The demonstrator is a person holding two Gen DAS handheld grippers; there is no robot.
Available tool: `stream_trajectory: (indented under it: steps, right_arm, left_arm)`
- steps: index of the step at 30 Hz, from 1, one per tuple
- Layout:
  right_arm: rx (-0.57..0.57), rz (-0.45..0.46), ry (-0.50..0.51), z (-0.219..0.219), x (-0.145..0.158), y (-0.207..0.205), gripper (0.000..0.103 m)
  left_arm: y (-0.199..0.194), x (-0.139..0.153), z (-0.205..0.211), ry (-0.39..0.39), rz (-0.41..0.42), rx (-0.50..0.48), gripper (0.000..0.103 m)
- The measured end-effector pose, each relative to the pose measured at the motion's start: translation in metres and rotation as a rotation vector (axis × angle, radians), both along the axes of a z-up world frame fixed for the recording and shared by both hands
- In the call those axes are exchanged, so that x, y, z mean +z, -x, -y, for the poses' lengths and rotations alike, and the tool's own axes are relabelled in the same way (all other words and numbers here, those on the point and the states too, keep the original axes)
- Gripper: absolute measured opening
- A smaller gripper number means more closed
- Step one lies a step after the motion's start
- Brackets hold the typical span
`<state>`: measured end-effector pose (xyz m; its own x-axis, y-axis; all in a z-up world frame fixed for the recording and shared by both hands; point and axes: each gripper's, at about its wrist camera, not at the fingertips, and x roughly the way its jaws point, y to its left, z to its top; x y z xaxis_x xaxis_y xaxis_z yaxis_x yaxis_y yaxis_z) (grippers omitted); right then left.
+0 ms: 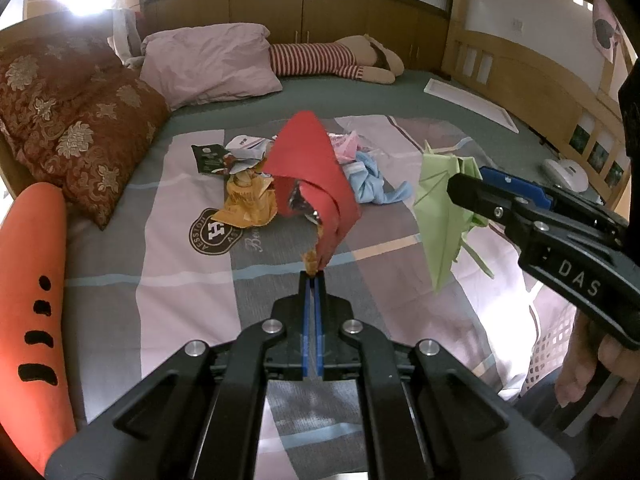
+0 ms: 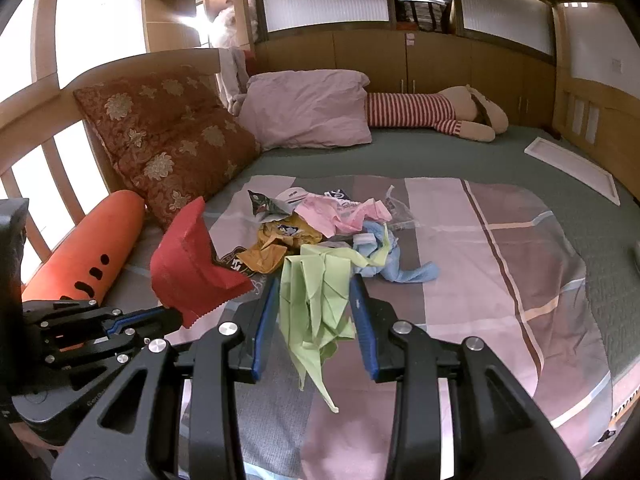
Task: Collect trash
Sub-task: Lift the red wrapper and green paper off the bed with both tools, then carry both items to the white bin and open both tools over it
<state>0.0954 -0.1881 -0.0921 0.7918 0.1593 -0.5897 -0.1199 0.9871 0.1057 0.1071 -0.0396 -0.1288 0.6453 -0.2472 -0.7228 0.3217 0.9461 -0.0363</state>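
Observation:
My left gripper (image 1: 312,276) is shut on the bottom tip of a folded red paper (image 1: 312,168), which stands up above the bed with a bit of foil wrapper inside it. In the right wrist view the same red paper (image 2: 192,264) hangs at the left, held by the left gripper (image 2: 180,316). My right gripper (image 2: 316,292) is shut on a crumpled light green paper (image 2: 316,300), which droops between its blue pads. That green paper (image 1: 440,216) shows at the right in the left wrist view, under the right gripper (image 1: 472,184). A pile of trash (image 2: 320,224) lies on the blanket beyond.
The pile holds yellow (image 1: 248,204), pink (image 2: 340,212), blue (image 2: 400,264) and dark green (image 1: 208,158) scraps. Around it lie a patterned red cushion (image 2: 168,140), a pink pillow (image 2: 308,108), an orange carrot plush (image 1: 32,280), a striped plush (image 2: 432,112) and a white frame (image 2: 572,172).

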Motion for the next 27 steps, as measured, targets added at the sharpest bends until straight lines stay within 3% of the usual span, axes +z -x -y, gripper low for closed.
stream_trajectory:
  steps: [19, 22, 27]
  right_arm:
    - [-0.019, 0.023, -0.040, 0.015, 0.006, 0.008, 0.037]
    - [-0.038, 0.051, -0.078, 0.035, 0.020, 0.029, 0.037]
    - [-0.129, 0.125, -0.114, 0.099, 0.051, 0.103, 0.037]
  left_arm:
    - [0.000, 0.003, 0.005, 0.010, 0.004, -0.032, 0.003]
    - [0.003, 0.008, 0.015, 0.019, 0.028, -0.067, 0.003]
    - [0.029, 0.029, 0.072, 0.035, 0.066, -0.235, 0.003]
